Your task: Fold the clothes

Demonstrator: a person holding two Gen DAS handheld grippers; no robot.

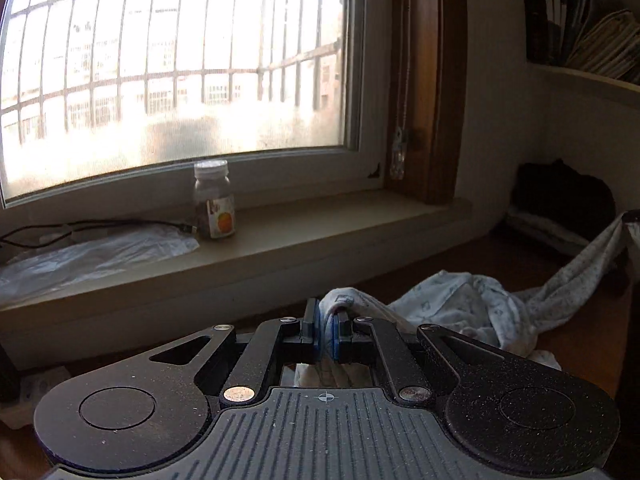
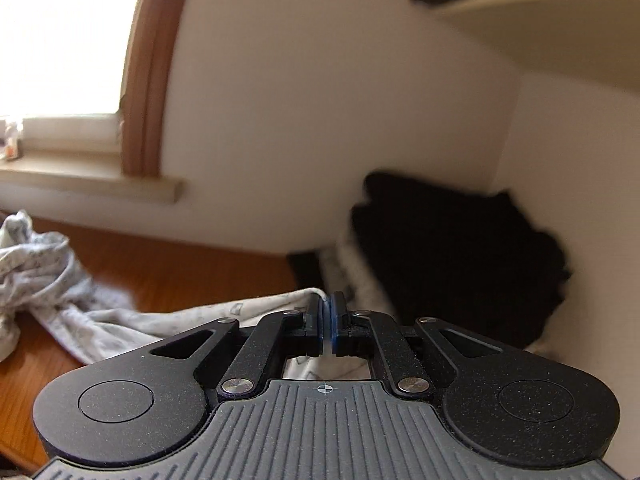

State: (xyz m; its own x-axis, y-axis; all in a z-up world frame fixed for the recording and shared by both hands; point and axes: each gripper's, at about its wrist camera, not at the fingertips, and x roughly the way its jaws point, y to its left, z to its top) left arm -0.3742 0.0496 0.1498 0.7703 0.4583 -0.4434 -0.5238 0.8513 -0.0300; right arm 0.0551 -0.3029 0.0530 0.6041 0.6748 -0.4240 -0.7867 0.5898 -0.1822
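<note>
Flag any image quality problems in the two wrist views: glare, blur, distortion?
Left wrist view: backlit window blows out, leaving the jar and sill dim; fisheye bends the window bars; garment stays sharp. Right wrist view: motion blur smears the dark pile and shelf; window corner fully overexposed; right gripper itself sharp.
</note>
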